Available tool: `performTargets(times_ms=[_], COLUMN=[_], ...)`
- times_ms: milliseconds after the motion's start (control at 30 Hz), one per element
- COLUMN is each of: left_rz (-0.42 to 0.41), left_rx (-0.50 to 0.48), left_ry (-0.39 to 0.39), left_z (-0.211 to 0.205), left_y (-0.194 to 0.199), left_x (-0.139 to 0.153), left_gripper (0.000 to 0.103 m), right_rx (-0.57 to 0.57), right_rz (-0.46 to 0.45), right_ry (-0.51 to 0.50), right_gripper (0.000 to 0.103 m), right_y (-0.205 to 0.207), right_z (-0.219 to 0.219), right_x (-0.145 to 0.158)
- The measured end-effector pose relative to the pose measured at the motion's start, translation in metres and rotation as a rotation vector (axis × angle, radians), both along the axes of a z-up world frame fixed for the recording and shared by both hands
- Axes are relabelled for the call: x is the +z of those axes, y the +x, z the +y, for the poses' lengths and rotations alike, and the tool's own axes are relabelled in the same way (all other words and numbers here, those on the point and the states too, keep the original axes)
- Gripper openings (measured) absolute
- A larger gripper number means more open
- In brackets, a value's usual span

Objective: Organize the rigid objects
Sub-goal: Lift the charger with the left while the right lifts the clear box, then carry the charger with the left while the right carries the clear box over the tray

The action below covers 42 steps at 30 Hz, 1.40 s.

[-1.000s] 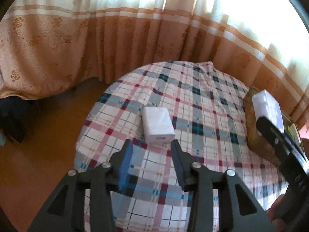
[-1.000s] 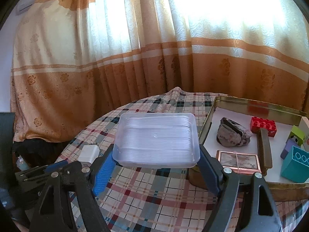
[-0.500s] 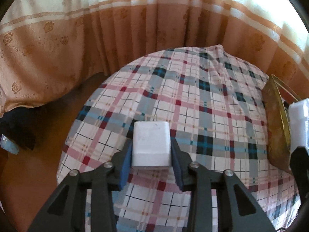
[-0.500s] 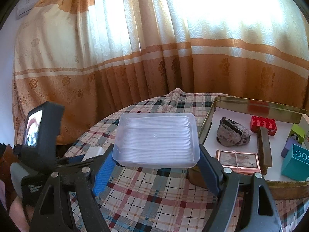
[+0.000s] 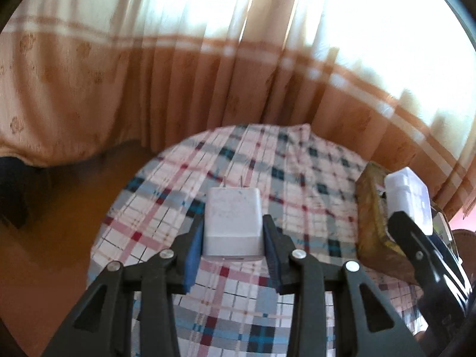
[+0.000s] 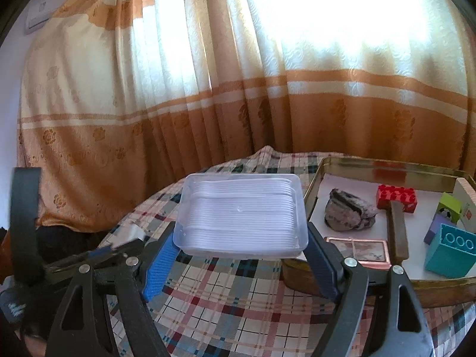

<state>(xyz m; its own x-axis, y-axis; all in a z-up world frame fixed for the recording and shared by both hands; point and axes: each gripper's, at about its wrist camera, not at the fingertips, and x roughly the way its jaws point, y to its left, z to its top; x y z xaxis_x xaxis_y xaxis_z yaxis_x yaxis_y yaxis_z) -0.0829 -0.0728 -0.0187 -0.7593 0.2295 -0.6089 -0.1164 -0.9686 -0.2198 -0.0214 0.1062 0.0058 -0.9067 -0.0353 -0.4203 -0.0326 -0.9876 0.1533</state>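
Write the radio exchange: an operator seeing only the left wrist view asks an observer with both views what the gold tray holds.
Operator: My left gripper holds the white charger. What is in the gold tray?
Observer: A red brick lies near its back wall.
Operator: Any bare floor?
Observer: Yes, white floor shows behind the grey stone, to the right of the clear plastic box in the right gripper.

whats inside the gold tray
In the gold tray: a mottled rock, red brick, teal block, green cube, copper-framed tile. The clear plastic box hides its near-left corner.
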Motion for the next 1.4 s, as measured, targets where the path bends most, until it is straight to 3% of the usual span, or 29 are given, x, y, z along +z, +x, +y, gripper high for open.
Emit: performTargets(times_ms=[267,533,1400], left_rz=[0.056,0.072,0.104], left_rx=[-0.016,-0.038,-0.147], left_ry=[-0.023,-0.069,-0.103], left_z=[0.015,0.033,0.081], left_y=[0.01,0.014,0.039], left_x=[0.008,0.01,0.017], left_gripper=[0.037,0.037,0.037], right_rx=[-0.043,-0.068,-0.177], right_rz=[0.064,0.073,0.066], right_ry=[0.016,0.044,0.01], right_gripper=[0.082,0.082,0.082], right_y=[0.013,0.023,0.057], right_z=[0.006,0.014,0.069], right_x=[0.009,0.013,0.015])
